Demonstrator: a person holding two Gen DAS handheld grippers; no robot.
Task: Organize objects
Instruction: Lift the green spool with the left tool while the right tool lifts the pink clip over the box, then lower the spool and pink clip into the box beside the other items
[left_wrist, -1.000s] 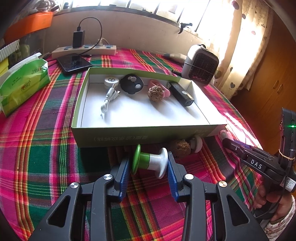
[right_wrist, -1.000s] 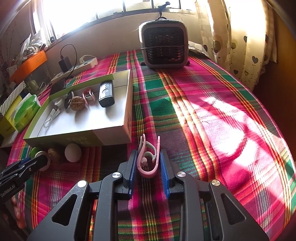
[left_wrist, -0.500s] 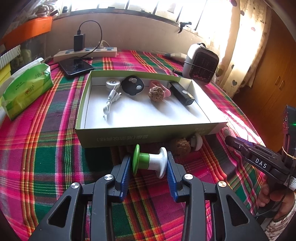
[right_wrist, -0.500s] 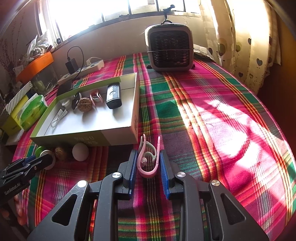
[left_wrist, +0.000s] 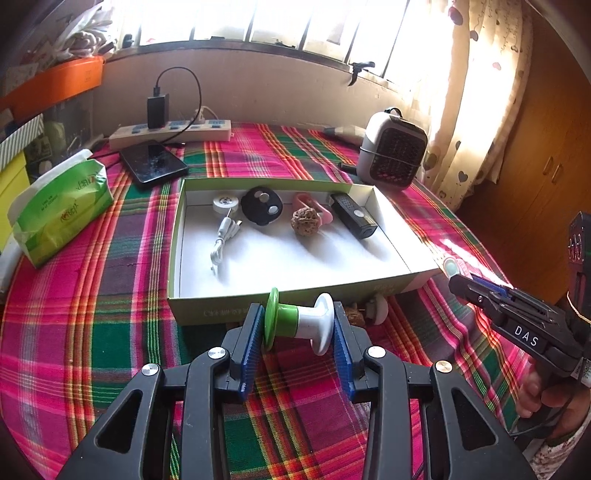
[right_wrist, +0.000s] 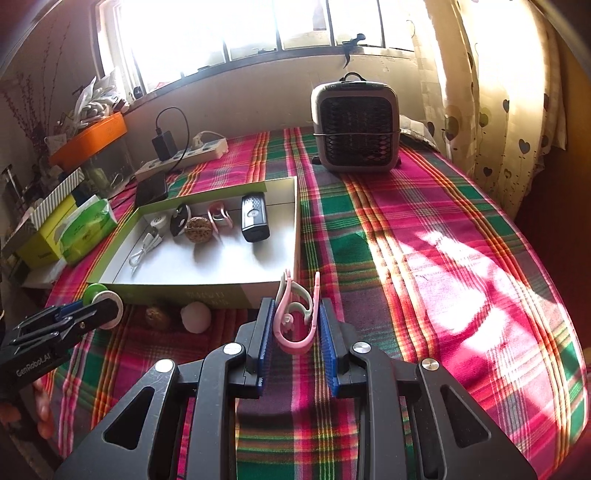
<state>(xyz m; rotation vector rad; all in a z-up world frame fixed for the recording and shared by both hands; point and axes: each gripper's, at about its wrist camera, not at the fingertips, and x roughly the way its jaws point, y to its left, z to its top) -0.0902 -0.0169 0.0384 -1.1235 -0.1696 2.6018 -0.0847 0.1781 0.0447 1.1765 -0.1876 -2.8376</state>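
Observation:
My left gripper (left_wrist: 298, 325) is shut on a green-and-white spool-shaped piece (left_wrist: 297, 325), held sideways just above the near wall of the green-edged white box (left_wrist: 295, 308). My right gripper (right_wrist: 295, 321) is shut on a pink clip (right_wrist: 297, 317), off the box's near right corner (right_wrist: 291, 284). Inside the box lie a white cable (left_wrist: 223, 240), a black round fob (left_wrist: 261, 210), a walnut (left_wrist: 304, 220), another pink clip (left_wrist: 314, 205) and a black device (left_wrist: 352, 216). A second walnut (right_wrist: 157, 316) and a white knob (right_wrist: 195, 315) rest on the cloth in front of the box.
A plaid cloth (right_wrist: 424, 240) covers the table. A small grey heater (right_wrist: 354, 129) stands at the back right. A power strip with charger (left_wrist: 170, 129), a dark phone (left_wrist: 155, 166) and a green tissue pack (left_wrist: 62, 210) sit at the back left. A curtain (right_wrist: 498, 92) hangs at the right.
Both grippers have risen with their objects still held. The box now appears farther below, with more of its inside showing.

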